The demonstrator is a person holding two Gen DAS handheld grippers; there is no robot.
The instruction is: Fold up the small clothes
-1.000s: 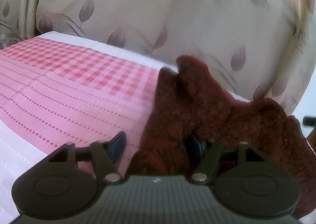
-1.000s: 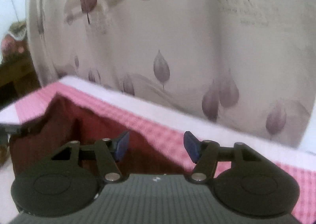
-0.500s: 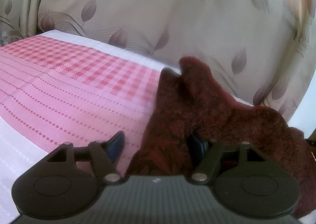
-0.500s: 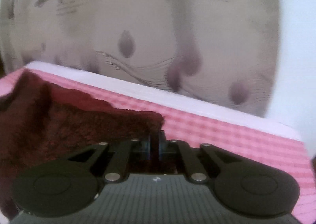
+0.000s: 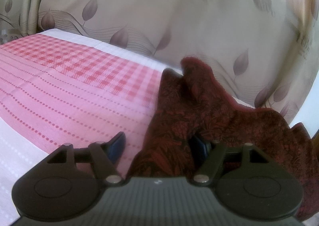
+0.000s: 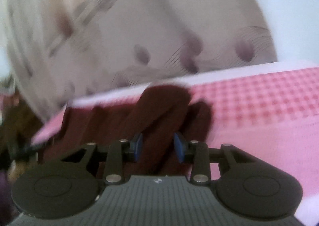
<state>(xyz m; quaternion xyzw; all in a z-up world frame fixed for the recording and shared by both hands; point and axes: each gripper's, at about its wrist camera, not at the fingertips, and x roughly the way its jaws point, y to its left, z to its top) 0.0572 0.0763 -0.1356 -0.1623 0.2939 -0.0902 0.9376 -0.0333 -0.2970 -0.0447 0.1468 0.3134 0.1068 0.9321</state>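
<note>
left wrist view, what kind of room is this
Probably a bedroom at home: a pink checked bedsheet on what looks like a bed, a leaf-print curtain right behind it, and a maroon garment being folded.

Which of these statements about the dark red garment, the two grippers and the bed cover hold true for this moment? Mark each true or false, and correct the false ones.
1. The left gripper has its fingers spread wide. True.
2. The dark red garment lies folded flat in a neat square. False: it is bunched and raised in ridges.
3. A band of the garment runs between the right gripper fingers. True.
4. The bed cover is plain blue. False: it is pink, with checks and dotted rows.
5. A leaf-patterned curtain hangs behind the bed. True.
</note>
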